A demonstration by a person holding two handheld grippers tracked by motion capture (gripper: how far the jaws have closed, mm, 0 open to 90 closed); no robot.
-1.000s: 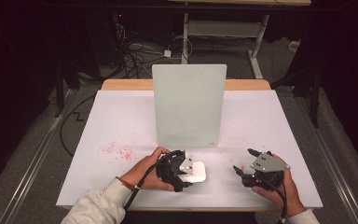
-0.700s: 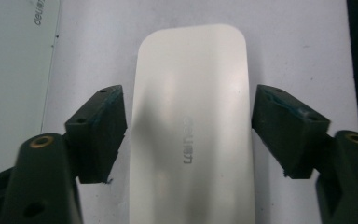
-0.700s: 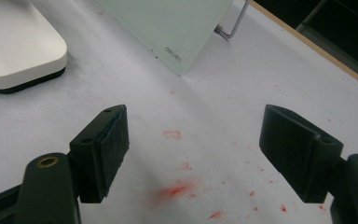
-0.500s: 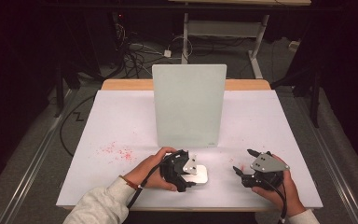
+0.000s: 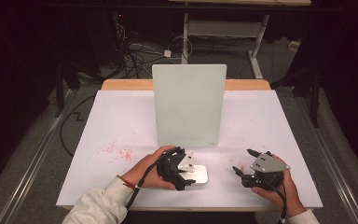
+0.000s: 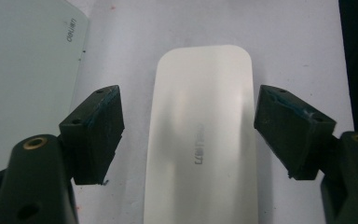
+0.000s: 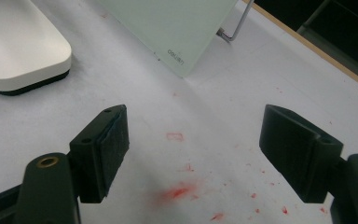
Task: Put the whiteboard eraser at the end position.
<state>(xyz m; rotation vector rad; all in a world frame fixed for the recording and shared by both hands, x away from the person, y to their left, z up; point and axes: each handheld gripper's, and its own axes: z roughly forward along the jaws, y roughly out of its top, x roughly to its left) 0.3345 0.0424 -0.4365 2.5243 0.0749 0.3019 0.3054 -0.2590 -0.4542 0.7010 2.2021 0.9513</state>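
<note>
Between spread fingers [image 6: 95, 135], white eraser [image 6: 200, 140]

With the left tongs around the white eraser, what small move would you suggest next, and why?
Probably close the left tongs on the white eraser. Their jaws stand open on either side of it, with a gap on each side, and the eraser lies flat on the table.

One eraser [image 5: 196, 174], one upright glass board [image 5: 189, 105], two tongs

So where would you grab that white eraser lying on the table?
Across its two long sides near the middle, coming down from above. The whiteboard eraser lies flat, long and narrow, and the open left gripper already straddles that width, which looks narrow enough for the jaws to close on.
</note>
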